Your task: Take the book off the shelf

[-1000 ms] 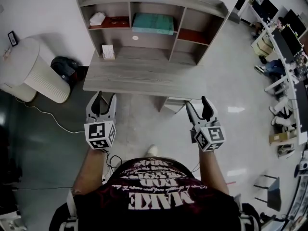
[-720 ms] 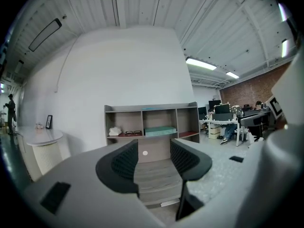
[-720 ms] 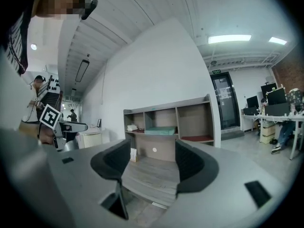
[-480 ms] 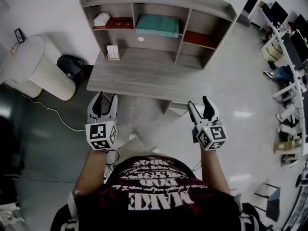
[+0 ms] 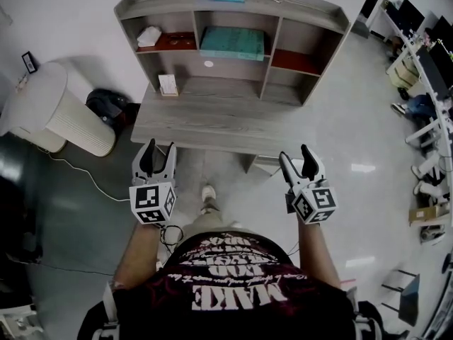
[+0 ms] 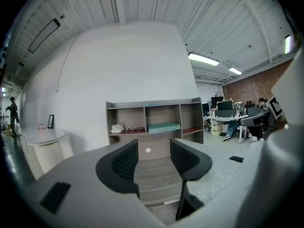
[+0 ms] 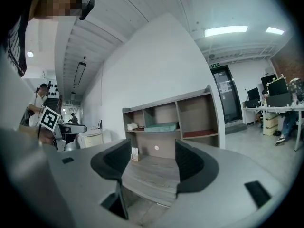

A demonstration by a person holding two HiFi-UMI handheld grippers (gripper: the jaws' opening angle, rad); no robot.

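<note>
A teal book (image 5: 232,42) lies flat in the middle compartment of the grey wooden shelf unit (image 5: 305,55) that stands on a desk (image 5: 212,122). The same book (image 6: 163,126) (image 7: 161,126) shows small and far off in both gripper views. My left gripper (image 5: 156,159) (image 6: 154,159) is open and empty, held short of the desk's front left edge. My right gripper (image 5: 301,163) (image 7: 152,161) is open and empty too, short of the desk's front right. Both are well away from the book.
A white lump (image 5: 148,36) and glasses (image 5: 180,38) sit on the red liner of the left compartment. A small card (image 5: 168,84) stands on the desk. A white round bin (image 5: 49,112) and a dark bag (image 5: 107,102) are left of the desk. Office desks (image 5: 432,69) stand far right.
The person has stepped slightly forward; the desk and shelf sit a little lower and nearer in the head view. Both grippers stay open and keep their spacing.
</note>
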